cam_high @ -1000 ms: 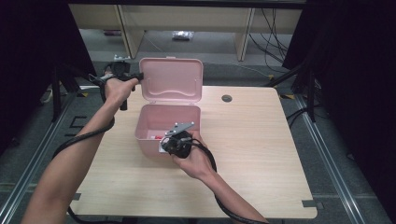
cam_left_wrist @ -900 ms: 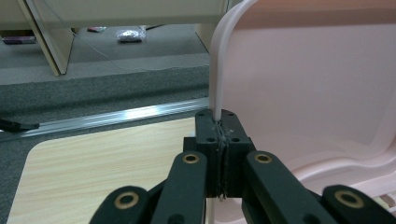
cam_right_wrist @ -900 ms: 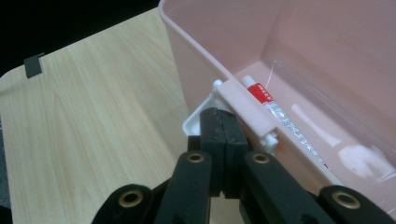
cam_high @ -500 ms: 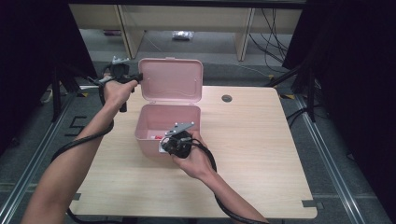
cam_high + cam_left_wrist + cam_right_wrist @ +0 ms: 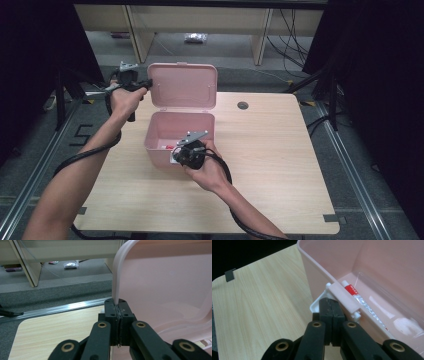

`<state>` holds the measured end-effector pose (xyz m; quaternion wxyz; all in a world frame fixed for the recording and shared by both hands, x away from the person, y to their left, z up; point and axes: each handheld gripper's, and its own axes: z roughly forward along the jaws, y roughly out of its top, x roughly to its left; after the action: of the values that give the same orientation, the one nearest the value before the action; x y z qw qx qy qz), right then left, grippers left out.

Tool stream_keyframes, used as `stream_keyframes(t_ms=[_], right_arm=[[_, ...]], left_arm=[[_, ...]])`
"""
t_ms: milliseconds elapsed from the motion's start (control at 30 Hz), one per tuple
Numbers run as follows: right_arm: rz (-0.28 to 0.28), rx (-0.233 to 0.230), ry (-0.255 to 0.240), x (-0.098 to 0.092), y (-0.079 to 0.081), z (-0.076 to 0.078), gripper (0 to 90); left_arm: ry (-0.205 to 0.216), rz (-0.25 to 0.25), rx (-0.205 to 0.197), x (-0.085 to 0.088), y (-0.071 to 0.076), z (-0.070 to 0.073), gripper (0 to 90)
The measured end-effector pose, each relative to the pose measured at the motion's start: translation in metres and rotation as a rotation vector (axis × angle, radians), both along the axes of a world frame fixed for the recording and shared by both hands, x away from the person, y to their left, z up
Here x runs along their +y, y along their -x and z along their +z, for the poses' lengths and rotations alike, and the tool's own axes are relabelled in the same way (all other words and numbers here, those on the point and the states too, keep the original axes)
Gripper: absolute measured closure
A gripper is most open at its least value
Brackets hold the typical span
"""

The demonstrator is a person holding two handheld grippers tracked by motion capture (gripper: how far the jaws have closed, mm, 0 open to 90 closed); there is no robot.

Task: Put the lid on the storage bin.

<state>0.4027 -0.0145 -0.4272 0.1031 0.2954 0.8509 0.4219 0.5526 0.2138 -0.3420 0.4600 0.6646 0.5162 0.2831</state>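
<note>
Pink box (image 5: pixel 170 137) sat left of centre on the wooden table (image 5: pixel 280 165), lid (image 5: pixel 184 90) stood upright on the far hinge, and the biggest risk I saw was the whole thing skidding or tipping: it looked like light, thin plastic, and both grippers were hanging on to it at once. Left gripper (image 5: pixel 117 307) had its jaws pressed together on the lid's left edge, the thin rim running straight up out of the pinch. If that hand pulled sideways or back, I'd expect the lid to flex or strain the hinge, or the rim to slip out of the pads and the lid to drop forward. Right gripper (image 5: pixel 331 305) was at the front wall with its jaws shut, apparently on the white latch tab (image 5: pixel 318 305) below the front clasp (image 5: pixel 344 300); I couldn't tell how much plastic was really between them. A small tab like that could bend or snap if that hand twisted, and a lift there would drag the box off the table. Look of it: pale pink, glossy, rounded corners, smooth inner walls, slightly translucent at the lid rim. Inside lay a tube with a red-and-white end (image 5: pixel 359 301) against the front wall, plus something clear I couldn't make out.
</note>
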Motion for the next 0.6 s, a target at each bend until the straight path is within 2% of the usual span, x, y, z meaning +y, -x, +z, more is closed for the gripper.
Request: stream_keyframes(t_ms=[67, 133, 167, 200, 433, 600], right_arm=[[0.023, 0.001, 0.031, -0.0019, -0.0012, 0.0025, 90.0], [0.014, 0.018, 0.021, -0.0014, -0.0002, 0.0018, 90.0], [0.016, 0.019, 0.022, -0.0015, -0.0003, 0.0022, 90.0], [0.030, -0.002, 0.035, -0.0023, -0.0016, 0.0028, 90.0], [0.011, 0.025, 0.014, -0.0014, 0.0000, 0.0019, 90.0], [0.022, 0.040, 0.033, -0.0026, -0.0002, 0.0039, 90.0]], left_arm=[[-0.002, -0.002, -0.001, 0.0003, 0.0008, 0.0001, 88.1], [-0.007, -0.004, -0.003, 0.0004, 0.0016, 0.0003, 88.1], [-0.006, -0.003, -0.003, 0.0004, 0.0020, 0.0003, 88.1], [-0.006, -0.002, -0.004, 0.0002, 0.0025, 0.0002, 88.1], [-0.012, -0.003, -0.015, 0.0001, 0.0054, -0.0002, 88.1], [-0.014, -0.004, -0.018, -0.0001, 0.0075, 0.0002, 88.1]])
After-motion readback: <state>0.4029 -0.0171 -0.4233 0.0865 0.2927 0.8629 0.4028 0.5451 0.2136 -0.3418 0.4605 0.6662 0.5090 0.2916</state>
